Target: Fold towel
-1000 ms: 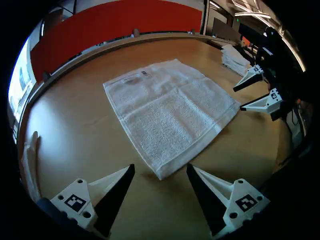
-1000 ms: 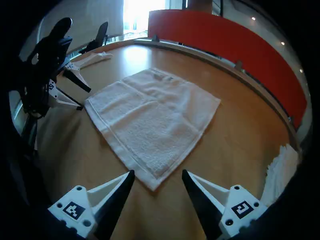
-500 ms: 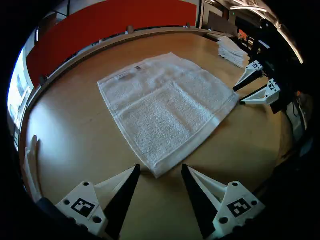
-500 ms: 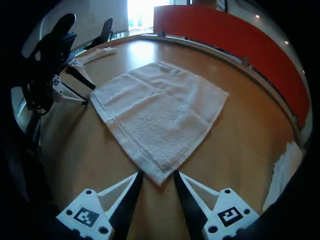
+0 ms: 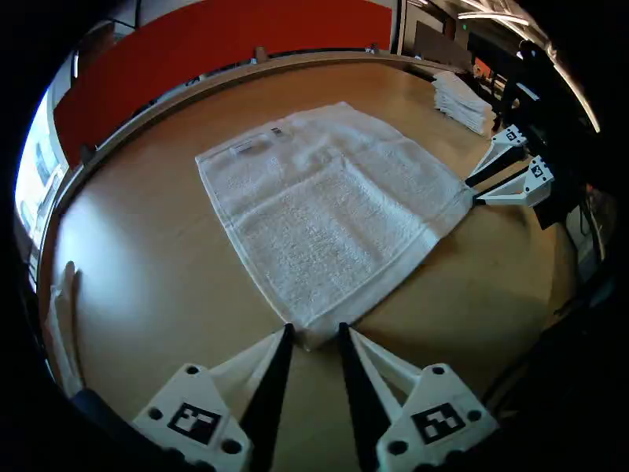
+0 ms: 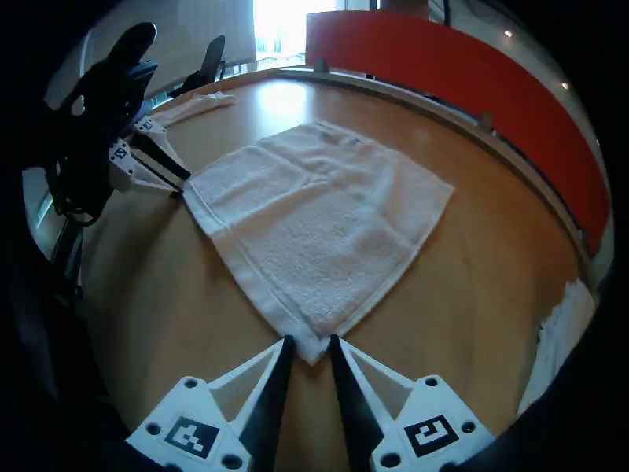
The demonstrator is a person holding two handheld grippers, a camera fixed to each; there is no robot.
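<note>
Left tool (image 5: 314, 337) and right tool (image 6: 310, 344) have narrowed around corners of the white terry towel (image 5: 330, 204) (pinching yet? cannot tell); lifting seems next.

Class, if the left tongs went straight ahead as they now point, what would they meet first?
The white terry towel: its near corner lies between the left tongs' tips, apparently flat on the wooden table.
</note>
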